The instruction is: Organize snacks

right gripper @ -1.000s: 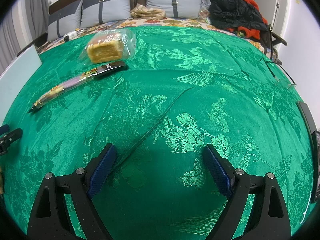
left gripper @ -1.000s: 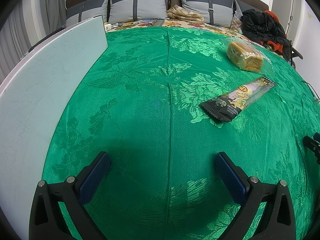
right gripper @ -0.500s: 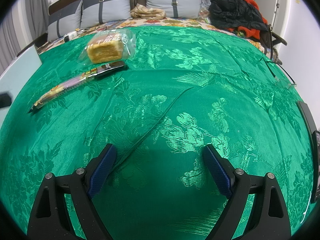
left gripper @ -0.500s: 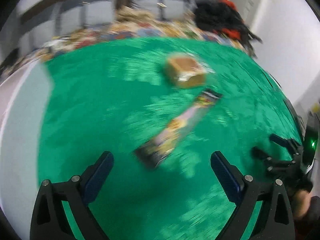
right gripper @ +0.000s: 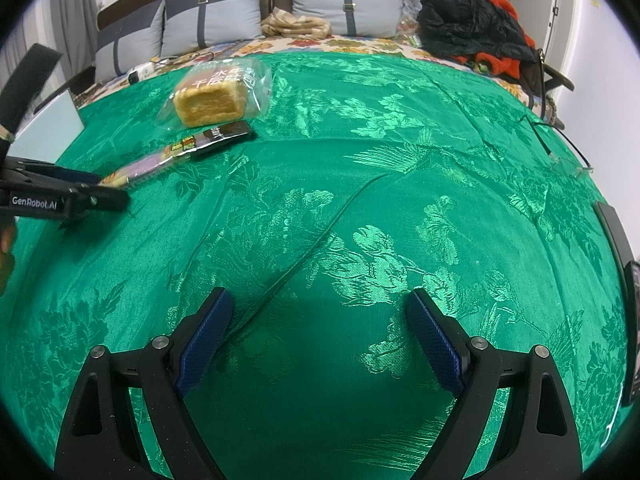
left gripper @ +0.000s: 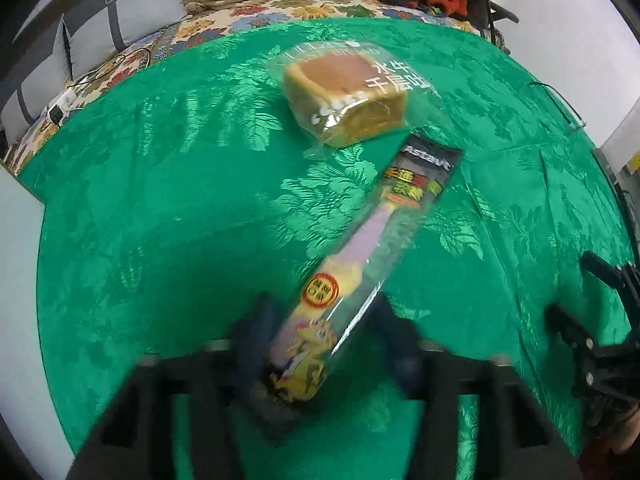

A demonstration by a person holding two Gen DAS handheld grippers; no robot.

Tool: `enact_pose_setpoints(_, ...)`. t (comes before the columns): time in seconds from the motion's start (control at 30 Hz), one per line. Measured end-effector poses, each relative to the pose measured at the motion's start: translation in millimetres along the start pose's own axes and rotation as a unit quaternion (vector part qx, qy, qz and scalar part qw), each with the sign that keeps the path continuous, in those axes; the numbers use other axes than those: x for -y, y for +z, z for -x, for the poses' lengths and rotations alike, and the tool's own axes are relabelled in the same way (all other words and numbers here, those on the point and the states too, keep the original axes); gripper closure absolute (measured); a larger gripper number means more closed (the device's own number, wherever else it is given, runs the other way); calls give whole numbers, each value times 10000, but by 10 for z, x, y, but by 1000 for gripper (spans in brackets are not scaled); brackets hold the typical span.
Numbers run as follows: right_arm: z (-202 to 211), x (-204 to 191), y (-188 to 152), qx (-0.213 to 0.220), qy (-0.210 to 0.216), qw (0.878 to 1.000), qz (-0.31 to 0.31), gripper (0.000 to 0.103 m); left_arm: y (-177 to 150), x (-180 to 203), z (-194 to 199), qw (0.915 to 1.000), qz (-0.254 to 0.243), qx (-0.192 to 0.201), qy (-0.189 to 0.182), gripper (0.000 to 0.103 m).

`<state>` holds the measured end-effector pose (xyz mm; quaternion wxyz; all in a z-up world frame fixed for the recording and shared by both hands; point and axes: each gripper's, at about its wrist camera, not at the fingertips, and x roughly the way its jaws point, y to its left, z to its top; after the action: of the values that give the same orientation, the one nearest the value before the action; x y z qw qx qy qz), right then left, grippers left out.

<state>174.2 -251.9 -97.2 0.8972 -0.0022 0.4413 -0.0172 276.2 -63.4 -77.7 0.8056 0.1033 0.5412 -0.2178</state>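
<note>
— Green brocade cloth (right gripper: 360,184) covers the whole bed, flowers woven in. Where are the snacks?

— Two of them, toward the pillow end. A bagged loaf of bread (left gripper: 344,96) lies flat on the cloth, and a long snack packet (left gripper: 360,256) lies just beside it, its dark end next to the bread bag, possibly touching.

— And the left gripper (left gripper: 320,344)?

— It points down at the near end of the packet. Its jaws are closing, one on each side of that end. They are blurred in the left wrist view, so whether the pads already press on the wrapper I cannot tell. From the right wrist view the same gripper (right gripper: 100,196) comes in from the left edge, low over the cloth, with the packet's (right gripper: 176,152) yellow end at its tips.

— The packet is on the cloth?

— Its far end is; the near end is hidden by the jaws.

— The right gripper (right gripper: 320,340)?

— Spread wide above bare cloth, nothing between its blue pads (right gripper: 204,344), well apart from both snacks. It also shows at the right edge of the left wrist view (left gripper: 600,328).

— Anything else?

— Grey pillows (right gripper: 216,20) along the headboard, a dark heap of clothes (right gripper: 472,28) at the far right corner, and a pale board (right gripper: 52,128) at the left side of the bed.
</note>
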Motion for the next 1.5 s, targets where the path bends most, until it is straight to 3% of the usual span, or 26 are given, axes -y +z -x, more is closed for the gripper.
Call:
enact_pose_setpoints(0.1, -1, 0, -1, 1, 0, 10000, -1, 12, -139, -98, 130, 9995, 185, -16, -242, 83)
enact_pose_setpoints(0.2, -1, 0, 0, 1, 0, 10000, -1, 12, -478, -116, 301, 9990, 377, 8, -252, 86)
enact_pose_setpoints(0.37, -2, 0, 0, 1, 0, 10000, -1, 12, -1100, -186, 585, 9964, 830, 144, 24, 86)
enact_pose_setpoints(0.47, -2, 0, 0, 1, 0, 10000, -1, 12, -1310, -446, 692, 9849, 1510, 404, 749, 86)
enact_pose_setpoints(0.57, -3, 0, 0, 1, 1, 10000, -1, 12, -1342, -737, 701, 9674, 2215, 607, 1068, 86)
enact_pose_setpoints(0.63, -4, 1, 0, 1, 0, 10000, -1, 12, -1336, -854, 670, 9605, 2461, 763, 1056, 78)
enact_pose_setpoints(0.7, -4, 2, 0, 1, 4, 10000, -4, 12, -1328, -853, 617, 9612, 2411, 918, 981, 43)
enact_pose_setpoints(0.77, -4, 1, 0, 1, 3, 10000, -3, 12, -1321, -782, 547, 9657, 2147, 875, 1173, 16)
enact_pose_setpoints(0.9, -5, 1, 0, 0, 3, 10000, -2, 12, -1400, -715, 485, 9680, 1687, 1082, 1508, 3)
enact_pose_setpoints(0.93, -5, 1, 0, 0, 3, 10000, -2, 12, -1442, -788, 478, 9666, 1881, 1076, 1366, 1)
enact_pose_setpoints(1.0, -4, 2, 1, 0, 4, 10000, -3, 12, -1433, -812, 487, 9636, 1978, 1100, 1424, 0)
enact_pose_setpoints(1.5, -6, 1, 1, 0, 6, 10000, -4, 12, -1379, -807, 449, 9627, 1986, 1137, 1447, 0)
